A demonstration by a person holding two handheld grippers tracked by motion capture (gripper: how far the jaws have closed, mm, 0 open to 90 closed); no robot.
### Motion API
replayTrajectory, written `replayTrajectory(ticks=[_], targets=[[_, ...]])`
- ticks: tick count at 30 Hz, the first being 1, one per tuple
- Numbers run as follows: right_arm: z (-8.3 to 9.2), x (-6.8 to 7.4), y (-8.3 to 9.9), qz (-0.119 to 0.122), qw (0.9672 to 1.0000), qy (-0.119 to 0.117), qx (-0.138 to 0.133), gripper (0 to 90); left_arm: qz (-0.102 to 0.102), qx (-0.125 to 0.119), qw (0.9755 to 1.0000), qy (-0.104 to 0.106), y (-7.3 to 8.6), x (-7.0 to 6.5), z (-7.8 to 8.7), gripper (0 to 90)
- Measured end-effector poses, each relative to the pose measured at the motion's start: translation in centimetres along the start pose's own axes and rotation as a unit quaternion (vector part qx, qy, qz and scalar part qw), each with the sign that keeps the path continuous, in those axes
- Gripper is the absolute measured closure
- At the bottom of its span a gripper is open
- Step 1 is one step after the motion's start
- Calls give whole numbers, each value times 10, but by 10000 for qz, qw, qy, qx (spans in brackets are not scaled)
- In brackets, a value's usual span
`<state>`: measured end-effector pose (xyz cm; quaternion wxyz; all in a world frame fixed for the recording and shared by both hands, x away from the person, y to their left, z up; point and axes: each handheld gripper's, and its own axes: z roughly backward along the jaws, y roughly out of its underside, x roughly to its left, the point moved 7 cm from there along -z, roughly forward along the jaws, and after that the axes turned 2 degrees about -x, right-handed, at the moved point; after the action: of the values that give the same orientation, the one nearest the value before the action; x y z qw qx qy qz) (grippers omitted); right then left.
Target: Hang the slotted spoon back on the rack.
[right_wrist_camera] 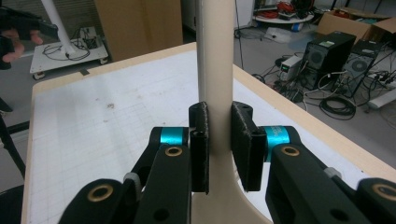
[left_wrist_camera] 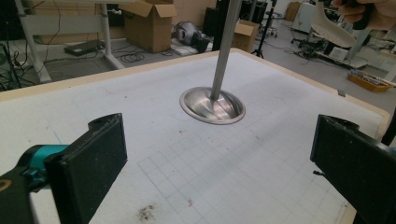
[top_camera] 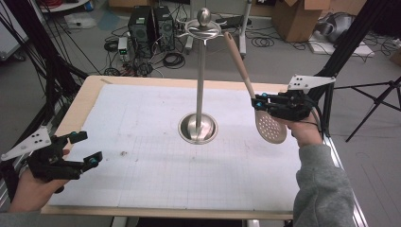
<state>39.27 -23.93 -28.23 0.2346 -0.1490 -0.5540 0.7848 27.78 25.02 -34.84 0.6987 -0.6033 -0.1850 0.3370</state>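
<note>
Above the table's right edge [top_camera: 307, 189], my right gripper [top_camera: 259, 102] clamps the neck of the beige slotted spoon [top_camera: 271, 125], handle tilted up toward the rack top [top_camera: 203, 28]. No legible writing appears on it, though the view is coarse. My left gripper [top_camera: 85, 149] rests low at the left edge, jaws wide, empty. Open mat [left_wrist_camera: 154, 112] surrounds the rack base [left_wrist_camera: 212, 105].

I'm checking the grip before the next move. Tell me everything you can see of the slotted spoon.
The slotted spoon is cream-coloured, plastic-looking, with a long handle ending in a small hole and a round perforated bowl. It is held off the table, tilted, bowl down, handle up toward the metal stand's top. The right gripper clamps its neck just above the bowl.
</note>
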Motion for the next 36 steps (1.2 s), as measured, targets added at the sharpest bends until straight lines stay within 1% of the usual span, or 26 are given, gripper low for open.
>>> replayTrajectory(ticks=[2, 7, 8, 10, 21, 24, 28, 30, 33, 34, 35, 36], targets=[[-2, 0, 1, -38, 10000, -13, 15, 781, 5, -4, 10000, -3, 0, 0, 0, 41], [-9, 1, 2, -38, 10000, -28, 56, 781, 15, -7, 10000, 3, 0, 0, 1, 41], [-10, 0, 2, 4, 10000, -23, 57, 781, 25, -4, 10000, -1, 0, 0, 1, 41], [-12, 0, 2, -54, 10000, -14, 45, 781, 33, 3, 10000, 3, 1, 1, 1, 41], [-23, 0, 5, -76, 9999, -116, 33, 781, 53, 26, 10000, -26, 3, 2, 2, 41], [-27, 3, 5, -126, 9998, -149, 57, 780, 61, 44, 10000, -23, 3, 2, 3, 41], [-32, 3, 5, -105, 9998, -135, 46, 781, 64, 14, 10000, -35, 2, 3, 4, 41], [-33, 4, 5, -139, 9998, -133, 94, 781, 58, 15, 10000, -39, 2, 3, 5, 41], [-36, 3, 5, -104, 9998, -128, 91, 781, 71, 17, 10000, -50, 2, 3, 5, 41], [-36, 4, 5, -133, 9998, -127, 102, 781, 73, 7, 10000, -46, 2, 3, 5, 41], [-38, 3, 5, -80, 9999, -113, 73, 781, 63, 16, 10000, -46, 2, 3, 5, 41], [-38, 4, 5, -122, 9998, -117, 116, 781, 63, 1, 10000, -45, 2, 3, 5, 41]])
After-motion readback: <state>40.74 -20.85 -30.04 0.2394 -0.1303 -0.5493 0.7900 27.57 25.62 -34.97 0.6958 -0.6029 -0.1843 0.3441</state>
